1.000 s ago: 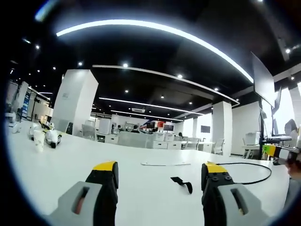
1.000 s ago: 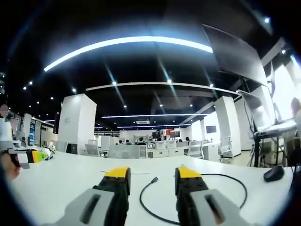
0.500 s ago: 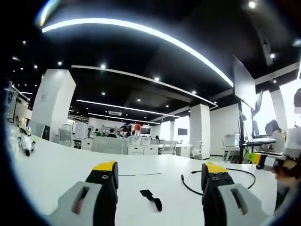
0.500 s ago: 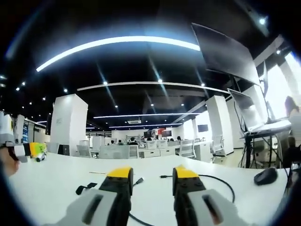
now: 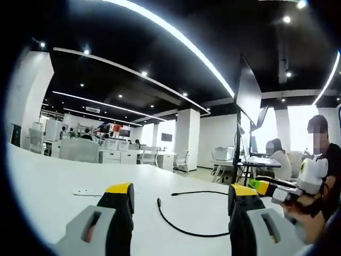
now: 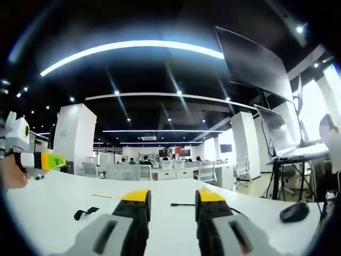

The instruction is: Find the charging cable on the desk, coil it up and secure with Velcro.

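A black charging cable [image 5: 184, 230] lies on the white desk [image 5: 53, 181], curving from one plug near my left jaw round to a second end farther back. My left gripper [image 5: 181, 191] hovers open over it, nothing between its jaws. The right gripper [image 5: 262, 186] comes in from the right, held by a hand. In the right gripper view, my right gripper [image 6: 173, 196] stands open and holds nothing, with one cable end [image 6: 180, 204] seen between its jaws. A short black Velcro strap [image 6: 85, 212] lies on the desk to the left. The left gripper [image 6: 56, 160] shows at the left edge.
A black mouse [image 6: 294, 212] sits on the desk at the right. A thin pale flat strip [image 5: 85, 192] lies left of the cable. A monitor on a stand [image 5: 246, 96] rises beyond the desk. People sit at the right, and office desks and chairs fill the background.
Both views have swung round. In the left gripper view the strap has slid out and the cable now lies between the jaws. In the right gripper view the cable loop dropped out and the strap came in.
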The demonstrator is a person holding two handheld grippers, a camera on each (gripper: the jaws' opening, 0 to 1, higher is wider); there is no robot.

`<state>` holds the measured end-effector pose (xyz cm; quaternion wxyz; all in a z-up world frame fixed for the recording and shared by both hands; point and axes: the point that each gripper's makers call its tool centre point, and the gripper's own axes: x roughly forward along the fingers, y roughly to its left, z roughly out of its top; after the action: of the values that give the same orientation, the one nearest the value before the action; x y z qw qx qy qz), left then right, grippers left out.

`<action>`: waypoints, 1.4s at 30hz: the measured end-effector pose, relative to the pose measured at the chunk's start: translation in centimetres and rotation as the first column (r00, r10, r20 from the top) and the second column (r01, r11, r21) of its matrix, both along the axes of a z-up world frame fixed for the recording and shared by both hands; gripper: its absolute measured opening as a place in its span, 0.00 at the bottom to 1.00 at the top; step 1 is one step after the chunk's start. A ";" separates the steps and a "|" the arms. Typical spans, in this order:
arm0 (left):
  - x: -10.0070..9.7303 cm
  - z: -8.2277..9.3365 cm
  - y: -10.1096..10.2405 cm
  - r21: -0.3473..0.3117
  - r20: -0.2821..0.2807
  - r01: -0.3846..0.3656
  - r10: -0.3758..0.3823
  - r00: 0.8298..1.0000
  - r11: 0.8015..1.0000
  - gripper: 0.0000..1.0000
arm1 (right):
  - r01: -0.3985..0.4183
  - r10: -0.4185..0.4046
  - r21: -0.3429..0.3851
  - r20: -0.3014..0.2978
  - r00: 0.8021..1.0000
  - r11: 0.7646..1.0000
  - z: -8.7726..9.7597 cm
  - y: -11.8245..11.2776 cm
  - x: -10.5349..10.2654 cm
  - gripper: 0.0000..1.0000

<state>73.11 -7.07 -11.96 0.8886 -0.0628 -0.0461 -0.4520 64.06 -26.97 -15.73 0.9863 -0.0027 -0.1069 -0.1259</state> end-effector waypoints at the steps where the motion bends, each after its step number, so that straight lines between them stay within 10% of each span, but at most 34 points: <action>1: 0.1 0.2 -0.4 -0.002 -0.008 0.008 -0.008 1.000 1.000 0.72 | 0.000 0.000 -0.002 0.001 1.000 1.000 0.1 -0.1 0.0 0.34; 17: 3.6 -0.2 -4.1 0.038 -0.085 0.055 -0.051 0.995 0.998 0.71 | -0.113 0.109 -0.045 -0.092 0.990 0.993 1.2 -1.2 2.7 0.36; 28: 9.6 -0.3 -9.4 -0.108 -0.237 0.106 -0.129 0.963 0.988 0.75 | -0.203 0.190 -0.053 -0.185 0.964 0.978 2.9 -5.2 9.6 0.36; 42: 18.4 -7.1 -11.5 0.089 -0.221 0.045 -0.025 0.975 0.995 0.74 | -0.300 0.268 -0.078 -0.282 0.921 0.951 1.0 -7.1 19.0 0.35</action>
<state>91.47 -18.56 -19.01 0.8821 -0.0716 0.0748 -0.4595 83.05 -34.05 -14.70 0.9974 -0.0632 0.0208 0.0268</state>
